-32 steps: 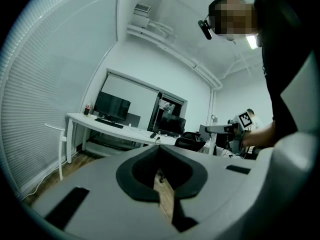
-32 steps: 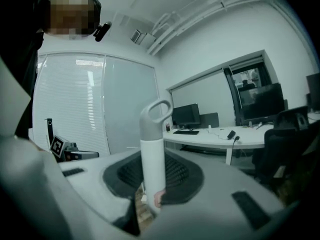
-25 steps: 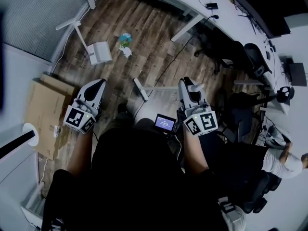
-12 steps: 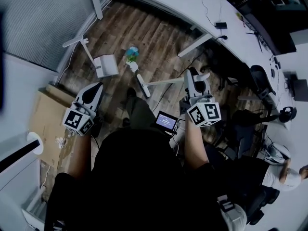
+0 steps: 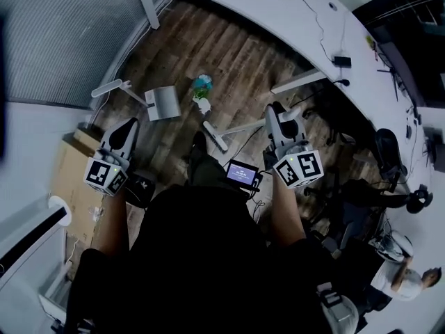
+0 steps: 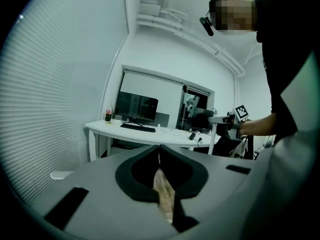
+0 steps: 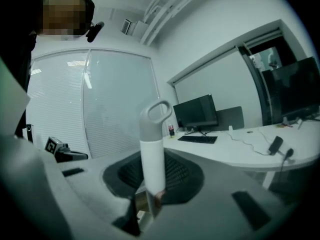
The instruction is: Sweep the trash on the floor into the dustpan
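Observation:
A white dustpan (image 5: pixel 164 103) with a long handle stands on the wood floor, ahead of my left gripper (image 5: pixel 129 124) and apart from it. The left gripper (image 6: pixel 159 160) is shut with nothing between its jaws. Trash lies just right of the dustpan: a blue-green wad (image 5: pixel 202 83) and a white crumpled piece (image 5: pixel 203 106). My right gripper (image 5: pixel 277 113) is shut on the white broom handle (image 7: pixel 152 154), whose grey loop end sticks up past the jaws. The broom's stick slants down-left to its head (image 5: pixel 216 138) on the floor, short of the trash.
A long curved white desk (image 5: pixel 292 9) with cables and monitors runs across the far side. A cardboard box (image 5: pixel 69 176) lies at the left by the blinds. Office chairs (image 5: pixel 389 152) stand at the right. Another person (image 5: pixel 407 284) sits at the lower right.
Both grippers have travelled forward with the person toward the desk. Dustpan and trash now lie closer to the grippers. The broom stays in the right gripper; the left stays shut.

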`<state>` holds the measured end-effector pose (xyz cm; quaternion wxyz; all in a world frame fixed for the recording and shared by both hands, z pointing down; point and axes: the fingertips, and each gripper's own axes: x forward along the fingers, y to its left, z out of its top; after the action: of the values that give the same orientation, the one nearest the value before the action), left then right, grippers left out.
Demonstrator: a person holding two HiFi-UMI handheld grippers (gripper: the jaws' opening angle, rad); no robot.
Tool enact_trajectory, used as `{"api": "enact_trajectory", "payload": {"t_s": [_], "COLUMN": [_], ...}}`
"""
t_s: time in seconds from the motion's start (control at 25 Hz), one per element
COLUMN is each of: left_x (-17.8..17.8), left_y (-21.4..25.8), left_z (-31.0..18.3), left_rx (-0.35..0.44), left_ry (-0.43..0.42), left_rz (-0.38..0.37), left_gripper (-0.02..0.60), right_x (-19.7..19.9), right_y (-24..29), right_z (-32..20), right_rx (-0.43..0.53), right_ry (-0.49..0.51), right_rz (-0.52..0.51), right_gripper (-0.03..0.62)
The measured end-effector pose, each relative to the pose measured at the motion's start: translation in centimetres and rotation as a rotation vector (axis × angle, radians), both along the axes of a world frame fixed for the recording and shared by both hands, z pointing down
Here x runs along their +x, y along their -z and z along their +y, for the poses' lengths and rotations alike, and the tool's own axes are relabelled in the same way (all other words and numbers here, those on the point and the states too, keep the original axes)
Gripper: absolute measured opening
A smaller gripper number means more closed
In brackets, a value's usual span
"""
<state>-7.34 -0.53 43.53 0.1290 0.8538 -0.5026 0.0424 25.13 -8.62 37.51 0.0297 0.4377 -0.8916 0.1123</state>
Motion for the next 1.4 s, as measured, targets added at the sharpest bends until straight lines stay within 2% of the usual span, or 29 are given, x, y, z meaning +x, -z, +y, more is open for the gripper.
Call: {"api": "enact_trajectory", "payload": {"t_s": [0.12,0.24,0.36,0.48,0.6,0.76,0.84,0.96,1.12,1.28,1.4], "left_x": [-1.6,-3.2,-4.9,-6.8,-9.0,-12.0,-13.5,-15.2,-16.6,-16.6,-16.2], "left_y": [-0.3,-0.6,-1.2,-2.1,-3.7,-7.8,-10.0,-12.5,-15.4,-17.7,-18.5], "left_z": [-2.9,-5.3,-7.3,-9.1,-10.3,-11.1,-11.1,-11.3,-11.0,-10.8,-10.5], "left_rx": [-0.025,-0.055,-0.090,-0.128,-0.195,-0.342,-0.413,-0.497,-0.598,-0.632,-0.634], "left_ry": [0.028,0.046,0.034,-0.002,-0.068,-0.245,-0.334,-0.448,-0.564,-0.628,-0.659], "left_rz": [-0.035,-0.098,-0.199,-0.340,-0.498,-0.752,-0.812,-0.846,-0.856,-0.824,-0.801], "left_gripper": [0.003,0.013,0.041,0.070,0.108,0.165,0.173,0.184,0.186,0.185,0.150], "right_x": [-0.8,-1.1,-1.3,-1.4,-1.8,-3.2,-4.1,-6.5,-9.8,-13.0,-15.7], "right_y": [0.4,0.7,0.9,1.1,1.1,0.4,-0.3,-1.6,-4.0,-7.9,-13.0], "right_z": [-3.4,-6.7,-10.0,-13.4,-16.7,-21.6,-24.1,-26.8,-28.4,-28.4,-26.5], "right_rx": [0.016,0.022,0.034,0.061,0.104,0.172,0.202,0.243,0.287,0.326,0.294], "right_ry": [0.063,0.083,0.097,0.096,0.098,0.126,0.127,0.159,0.243,0.359,0.496], "right_rz": [-0.001,-0.003,-0.001,0.000,0.003,0.024,0.051,0.092,0.146,0.199,0.231], "right_gripper": [0.069,0.069,0.069,0.069,0.069,0.067,0.066,0.064,0.064,0.064,0.063]}}
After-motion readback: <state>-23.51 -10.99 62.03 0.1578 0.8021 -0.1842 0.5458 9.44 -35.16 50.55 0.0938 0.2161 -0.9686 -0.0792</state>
